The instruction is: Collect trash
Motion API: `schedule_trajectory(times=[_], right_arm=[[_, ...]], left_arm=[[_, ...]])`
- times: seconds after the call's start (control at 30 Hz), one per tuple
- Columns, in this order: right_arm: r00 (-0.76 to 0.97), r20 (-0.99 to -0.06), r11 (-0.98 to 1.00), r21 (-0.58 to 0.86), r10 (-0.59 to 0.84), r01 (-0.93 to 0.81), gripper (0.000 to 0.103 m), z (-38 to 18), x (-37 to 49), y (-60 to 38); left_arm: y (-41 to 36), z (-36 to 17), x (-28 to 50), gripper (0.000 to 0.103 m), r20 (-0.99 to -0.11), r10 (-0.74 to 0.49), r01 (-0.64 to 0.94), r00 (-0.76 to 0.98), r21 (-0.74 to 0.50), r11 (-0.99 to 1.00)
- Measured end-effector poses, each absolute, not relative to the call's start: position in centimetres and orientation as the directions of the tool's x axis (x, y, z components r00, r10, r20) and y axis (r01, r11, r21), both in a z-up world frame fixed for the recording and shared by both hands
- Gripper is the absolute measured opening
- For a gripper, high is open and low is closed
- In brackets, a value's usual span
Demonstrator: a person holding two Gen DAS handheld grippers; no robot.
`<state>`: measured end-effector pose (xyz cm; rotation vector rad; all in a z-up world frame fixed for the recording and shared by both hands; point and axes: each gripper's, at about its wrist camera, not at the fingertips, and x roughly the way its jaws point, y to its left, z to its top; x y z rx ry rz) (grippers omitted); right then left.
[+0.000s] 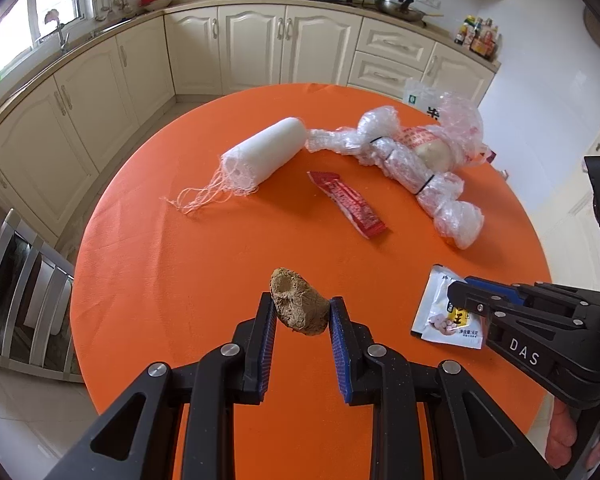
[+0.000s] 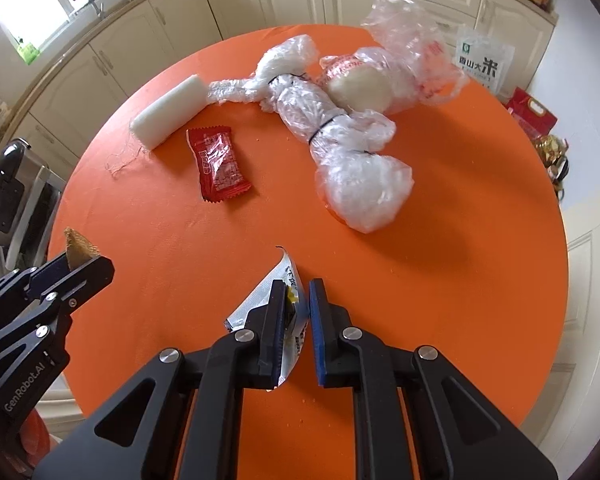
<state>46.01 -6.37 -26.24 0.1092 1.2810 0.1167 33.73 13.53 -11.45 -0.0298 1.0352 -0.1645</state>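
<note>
My left gripper (image 1: 302,304) is shut on a brown, rough lump (image 1: 296,298), held just above the round orange table (image 1: 160,280). It also shows at the left of the right wrist view, where the left gripper (image 2: 88,264) has the lump (image 2: 76,246) sticking up from it. My right gripper (image 2: 294,286) is shut on a white snack packet (image 2: 252,308), whose far corner curls up off the table. Farther back lie a red wrapper (image 2: 218,164), a white foam net sleeve (image 2: 168,114) and a knotted bundle of clear plastic bags (image 2: 340,128).
A white rice bag (image 2: 484,64) and a red box (image 2: 532,114) stand beyond the table's far right edge. Chair backs (image 1: 24,280) are at the left edge. Cream cabinets (image 1: 260,48) run behind. A person's hand (image 1: 564,436) holds the right gripper.
</note>
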Motion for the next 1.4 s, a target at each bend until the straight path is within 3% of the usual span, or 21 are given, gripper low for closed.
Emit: schedule_trajectory(times=[0.5, 1.0, 1.4], right_arm=[[0.366, -0.923, 0.979, 0.168, 0.115, 0.115, 0.011, -22.6, 42.1, -14.2], [0.396, -0.918, 0.895, 0.165, -0.014, 0.414, 0.011, -21.5, 32.5, -30.7], [0.320, -0.945, 0.773, 0.151, -0.070, 0.616, 0.011, -25.1, 24.8, -41.1]], left_arm=[[5.0, -9.5, 31.8, 0.022, -0.836, -0.209, 0.269, 0.507, -0.077, 0.960], [-13.8, -10.4, 28.7, 0.022, -0.855, -0.331, 0.568, 0.400, -0.052, 0.821], [-27.8, -15.6, 26.4, 0.023, -0.916, -0.333, 0.750, 0.224, -0.056, 0.659]])
